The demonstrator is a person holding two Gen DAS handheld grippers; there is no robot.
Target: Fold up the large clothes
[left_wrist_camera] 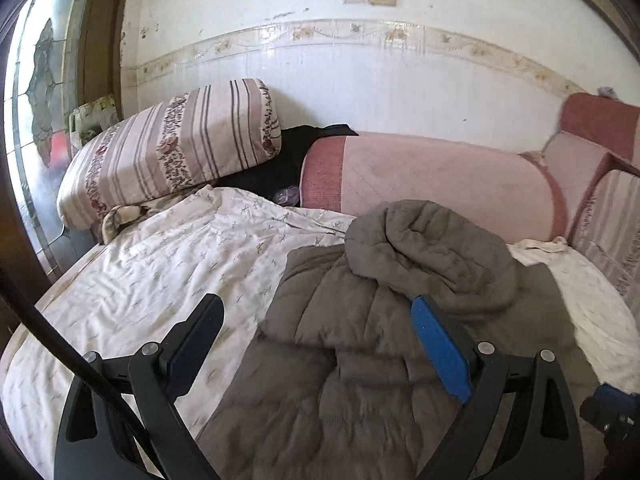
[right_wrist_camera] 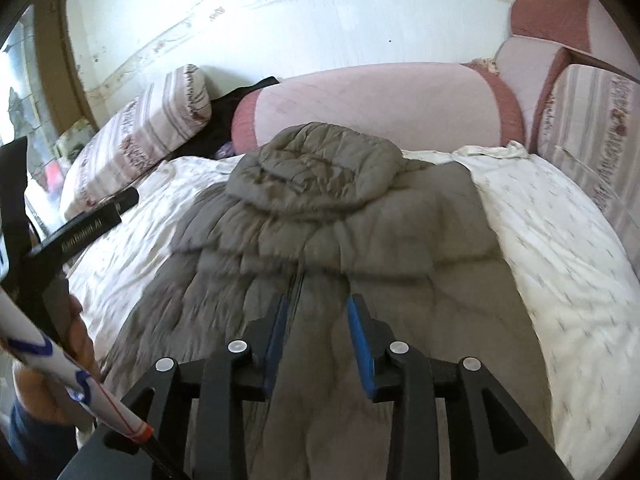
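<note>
Puffy grey quilted jacket (right_wrist_camera: 320, 216) sprawls on the bed's crinkled white sheet (left_wrist_camera: 152, 264), hood bunched toward the pink bolster (right_wrist_camera: 380, 104), left claw (left_wrist_camera: 316, 316) spread wide, right claw (right_wrist_camera: 318, 312) part-open, both holding nothing.

Bare sheet (left_wrist_camera: 160, 264) flanks jacket (left_wrist_camera: 360, 360); bolster (left_wrist_camera: 432, 176) probably blocks beyond.
</note>
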